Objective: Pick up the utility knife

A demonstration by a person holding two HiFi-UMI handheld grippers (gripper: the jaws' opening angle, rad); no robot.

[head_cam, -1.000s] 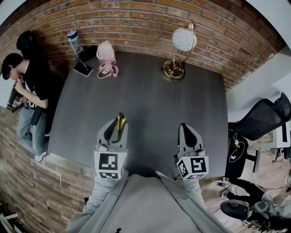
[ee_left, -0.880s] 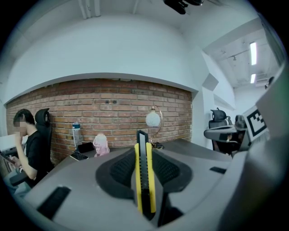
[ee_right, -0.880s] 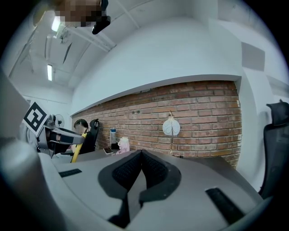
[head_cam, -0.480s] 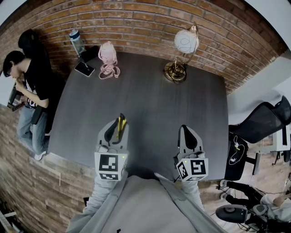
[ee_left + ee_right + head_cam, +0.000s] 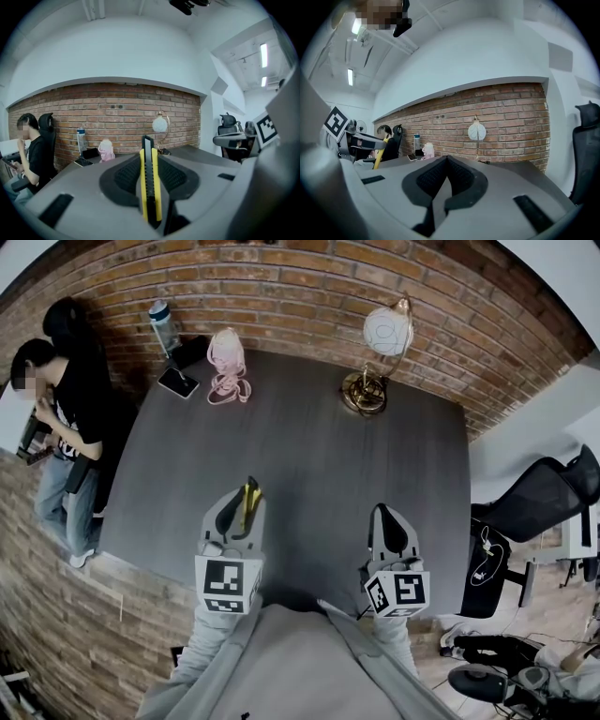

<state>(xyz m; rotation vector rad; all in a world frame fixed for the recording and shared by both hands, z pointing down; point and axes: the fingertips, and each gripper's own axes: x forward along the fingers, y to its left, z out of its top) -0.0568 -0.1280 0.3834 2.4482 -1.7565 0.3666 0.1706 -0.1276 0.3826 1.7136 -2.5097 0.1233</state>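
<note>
The yellow utility knife (image 5: 151,187) stands edge-on, clamped between the left gripper's (image 5: 242,491) pads. It is apparently clear of the dark table (image 5: 319,427), so the pickup looks done. The right gripper (image 5: 446,160) is closed on nothing. The knife's lower end is hidden between the jaws, and its blade can't be made out.

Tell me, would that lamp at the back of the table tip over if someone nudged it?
Probably fairly easily: the lamp carries its big globe high above a small base, so it looks top-heavy. The base looks like brass, so its weight may resist light taps. The globe looks like glass, so a fall would likely break it.
</note>
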